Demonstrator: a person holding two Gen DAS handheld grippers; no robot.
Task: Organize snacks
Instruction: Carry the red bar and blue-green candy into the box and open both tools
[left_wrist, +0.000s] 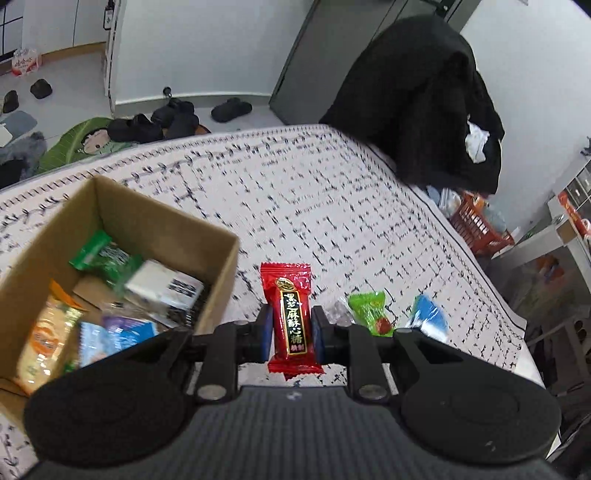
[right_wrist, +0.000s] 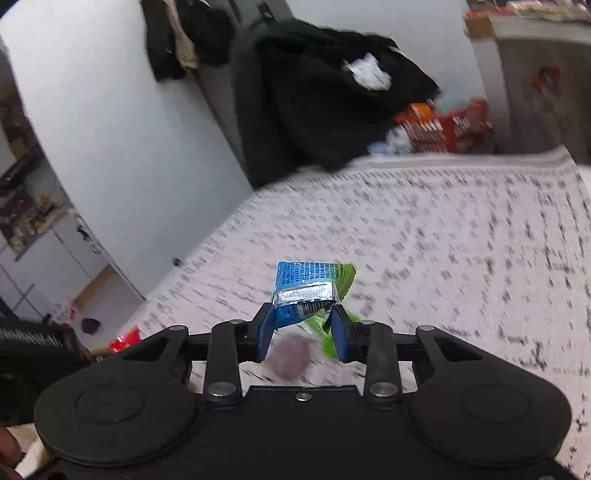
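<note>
My left gripper (left_wrist: 291, 321) is shut on a red candy packet (left_wrist: 290, 295) with black and gold lettering, held upright above the patterned tablecloth (left_wrist: 295, 192). Just to its left stands a cardboard box (left_wrist: 218, 280) holding several snack packets. My right gripper (right_wrist: 303, 317) is shut on a blue packet with a silver seam (right_wrist: 303, 277), lifted off the cloth. A green wrapper (right_wrist: 345, 280) shows right behind the blue packet; whether it is gripped too I cannot tell. In the left wrist view, a green candy (left_wrist: 369, 310) and a blue packet (left_wrist: 428, 317) show to the right of my fingers.
A clear wrapper (left_wrist: 338, 312) lies beside the green candy. A chair draped in black clothing (left_wrist: 424, 103) stands at the table's far corner, with an orange basket (left_wrist: 480, 225) beyond the right edge. Shoes (left_wrist: 155, 122) lie on the floor behind the table.
</note>
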